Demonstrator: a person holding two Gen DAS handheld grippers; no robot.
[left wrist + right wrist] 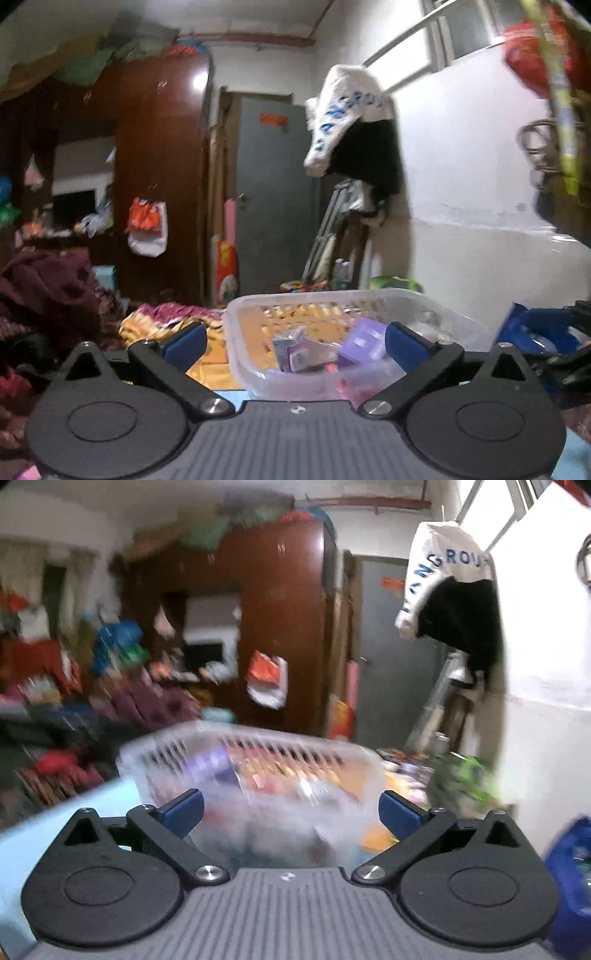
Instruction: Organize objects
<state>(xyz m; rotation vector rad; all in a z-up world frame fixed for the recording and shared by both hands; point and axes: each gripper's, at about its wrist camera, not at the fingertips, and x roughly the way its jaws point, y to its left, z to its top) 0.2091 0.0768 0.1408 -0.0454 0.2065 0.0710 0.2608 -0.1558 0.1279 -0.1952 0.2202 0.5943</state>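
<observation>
One clear slotted plastic basket [436,314] just ahead of both claws, on a pale blue surface [74,812]; inside, several purple packets [295,354], exact count unclear. Left gripper [295,341] and right gripper [291,808]: jaws spread wide, gripping nothing. Right view heavily blurred; a blue object [569,878] at far right is cut off.

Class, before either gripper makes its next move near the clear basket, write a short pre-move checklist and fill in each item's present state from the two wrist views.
1. Left gripper open, nothing between the fingers: ok.
2. Right gripper open, nothing gripped: ok.
3. Clear basket upright, rim in view: ok.
4. Purple packets lie inside the basket: ok.
5. Right wrist view sharp enough to aim: not ok, the basket is blurred.
6. Blue item to the basket's right, clear of it: cannot tell.
</observation>
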